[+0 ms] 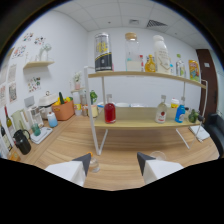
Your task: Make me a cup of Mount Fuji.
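Observation:
My gripper (114,160) hangs over the wooden counter (120,145), open, with nothing between its fingers. A small clear glass (94,167) stands on the counter right beside the left fingertip (85,161). Another clear glass (159,155) sits just past the right fingertip (144,159). Beyond the fingers stands a white two-level shelf (145,75). Its lower board carries a red bottle (110,111), a clear bottle with a red label (161,112) and a blue bottle (180,113). On its top board are a black-and-yellow bottle (103,52), a clear bottle with a wooden cap (132,52) and a white bottle (161,54).
Off to the left on the counter are an orange basket (63,110), a black kettle (21,141) and a white tray (41,135) with a cup. The shelf's white legs (95,135) stand on the counter ahead of the fingers. A white wall is behind.

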{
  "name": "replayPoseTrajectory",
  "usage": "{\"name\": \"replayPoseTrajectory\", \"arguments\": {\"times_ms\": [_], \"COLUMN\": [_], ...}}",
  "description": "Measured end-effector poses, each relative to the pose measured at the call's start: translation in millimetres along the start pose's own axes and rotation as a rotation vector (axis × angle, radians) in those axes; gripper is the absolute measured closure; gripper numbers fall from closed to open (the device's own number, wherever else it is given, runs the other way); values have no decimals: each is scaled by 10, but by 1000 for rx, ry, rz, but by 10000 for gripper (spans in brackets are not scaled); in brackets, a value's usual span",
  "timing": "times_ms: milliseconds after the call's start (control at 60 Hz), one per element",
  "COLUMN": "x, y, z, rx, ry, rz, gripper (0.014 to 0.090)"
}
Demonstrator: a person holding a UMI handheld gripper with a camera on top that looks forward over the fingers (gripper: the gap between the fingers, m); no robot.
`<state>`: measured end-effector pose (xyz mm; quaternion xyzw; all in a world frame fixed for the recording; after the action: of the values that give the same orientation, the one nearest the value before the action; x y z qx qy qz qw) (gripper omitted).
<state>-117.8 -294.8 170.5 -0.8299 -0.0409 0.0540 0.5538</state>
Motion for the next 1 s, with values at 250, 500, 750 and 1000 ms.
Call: {"name": "replayPoseTrajectory", "arguments": {"times_ms": [250, 500, 750, 1000], "x": [1057, 1639, 2100, 2499], "y": [245, -269, -1086, -1166], "z": [-302, -260, 44, 779], "rx": [-25, 39, 136, 110], "ry": [94, 92, 74, 99], "rz": [16, 24, 22, 35], "gripper": [193, 248, 191, 235]}}
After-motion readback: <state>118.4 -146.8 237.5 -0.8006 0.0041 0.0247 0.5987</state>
